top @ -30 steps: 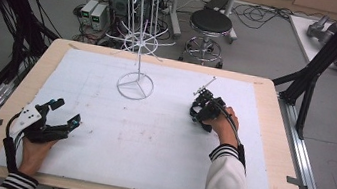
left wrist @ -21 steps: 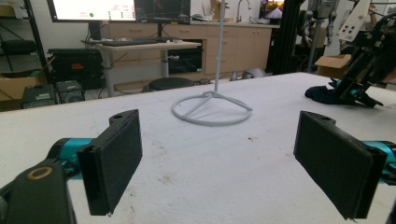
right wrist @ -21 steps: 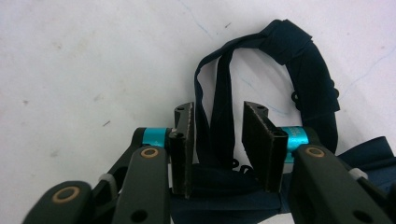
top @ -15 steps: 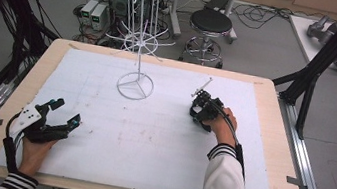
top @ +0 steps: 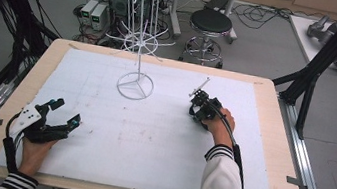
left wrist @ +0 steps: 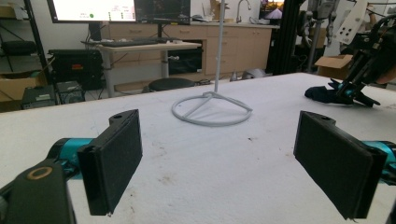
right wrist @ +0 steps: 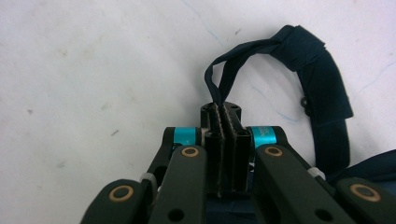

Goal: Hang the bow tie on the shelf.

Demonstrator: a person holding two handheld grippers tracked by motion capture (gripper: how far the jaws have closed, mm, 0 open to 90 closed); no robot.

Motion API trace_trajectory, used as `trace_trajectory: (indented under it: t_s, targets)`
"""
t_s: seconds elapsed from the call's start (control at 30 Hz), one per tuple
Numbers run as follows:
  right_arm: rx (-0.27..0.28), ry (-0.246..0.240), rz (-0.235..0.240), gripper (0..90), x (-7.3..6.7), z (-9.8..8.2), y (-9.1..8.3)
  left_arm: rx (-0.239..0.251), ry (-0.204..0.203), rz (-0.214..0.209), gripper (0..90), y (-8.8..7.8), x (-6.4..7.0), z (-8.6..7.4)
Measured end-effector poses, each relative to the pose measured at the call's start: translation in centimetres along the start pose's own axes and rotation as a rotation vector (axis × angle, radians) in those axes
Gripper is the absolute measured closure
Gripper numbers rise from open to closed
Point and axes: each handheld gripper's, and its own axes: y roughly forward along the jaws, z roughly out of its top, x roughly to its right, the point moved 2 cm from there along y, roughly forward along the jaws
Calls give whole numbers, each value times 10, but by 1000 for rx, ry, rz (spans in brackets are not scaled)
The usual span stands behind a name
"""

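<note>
A dark navy fabric piece with a strap loop [right wrist: 322, 88] lies on the white foam board [top: 150, 137] at the right. My right gripper [right wrist: 223, 116] is shut on the thin end of that strap, low over the board [top: 201, 105]. The left gripper view also shows the fabric [left wrist: 327, 93], far right, under that hand. My left gripper [top: 65, 112] rests at the board's front left. It is open with nothing between its wide-apart pads [left wrist: 116, 163]. It faces a white wire rack stand [top: 133, 86] whose ring base [left wrist: 212, 109] sits on the board at the back centre.
The foam board covers a wooden table [top: 271, 140] with rails along both sides. Behind the table stand a black stool [top: 210, 22], electronics boxes [top: 93, 12] and cables on the floor. Black frame struts [top: 323, 62] rise at the right.
</note>
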Motion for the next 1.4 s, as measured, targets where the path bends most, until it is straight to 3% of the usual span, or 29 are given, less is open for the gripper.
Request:
trace_trajectory:
  t_s: [0.27,0.63,0.87,0.9,1.0,1.2,1.4]
  targets:
    - [75,35,12,879,-2,2,-11,1,0,1,157,0,0,0]
    - [218,79,41,879,-1,1,-31,0,1,1,157,0,1,0]
    - [341,128,44,879,1,-1,-44,-1,1,2,157,0,1,0]
    - [384,145,36,879,3,-3,-47,-1,2,2,157,0,1,0]
    - [408,156,34,879,3,-5,-49,-1,2,2,157,0,1,0]
    - [558,223,61,879,6,-7,-63,-2,3,1,157,0,1,0]
    - [662,244,42,879,5,-8,-75,-1,3,1,157,0,1,0]
